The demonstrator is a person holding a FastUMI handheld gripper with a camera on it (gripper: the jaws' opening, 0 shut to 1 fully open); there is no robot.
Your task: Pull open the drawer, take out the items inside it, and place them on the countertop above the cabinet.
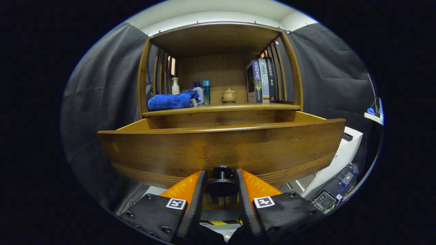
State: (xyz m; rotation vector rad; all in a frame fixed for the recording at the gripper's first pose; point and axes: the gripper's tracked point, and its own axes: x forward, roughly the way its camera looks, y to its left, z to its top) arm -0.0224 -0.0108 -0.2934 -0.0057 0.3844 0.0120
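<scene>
Drawer (pixel 221 149) stood pulled out beneath the countertop (pixel 221 107). The gripper (pixel 221 185) pinched its knob (pixel 222 175) between both fingers; pulling straight and level would likely prevent binding.

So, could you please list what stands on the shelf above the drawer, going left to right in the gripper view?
Blue towel → white pump bottle → teal bottle → small cup → books. The fingers grip the knob.

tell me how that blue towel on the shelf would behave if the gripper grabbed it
The blue towel lies bunched in soft folds, so it would likely flop and drape. It looks plush and probably light. A tag hangs beside the white bottle, so dragging might nudge that bottle.
</scene>
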